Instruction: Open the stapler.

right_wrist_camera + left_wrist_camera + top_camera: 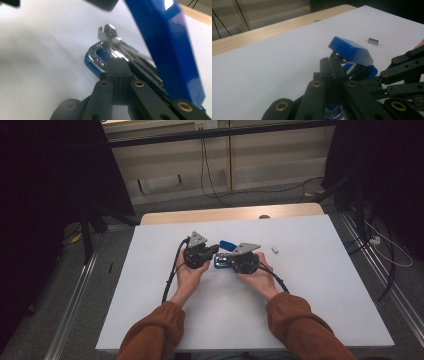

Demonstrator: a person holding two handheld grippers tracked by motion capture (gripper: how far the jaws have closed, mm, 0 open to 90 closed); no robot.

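Note:
A blue stapler lies open at the middle of the white table, its lid raised above the base. My left gripper comes at it from the left. Its jaws are shut flat together in the left gripper view, tips just under the lid near the hinge. My right gripper comes in from the right. In the right gripper view its jaws are also shut, tips against the metal staple rail beside the blue lid. Whether either pair pinches a thin part I cannot tell.
A small grey block of staples lies on the table right of the stapler, also in the left gripper view. The white table top ends in a wooden strip at the far edge. Cables trail from both grippers.

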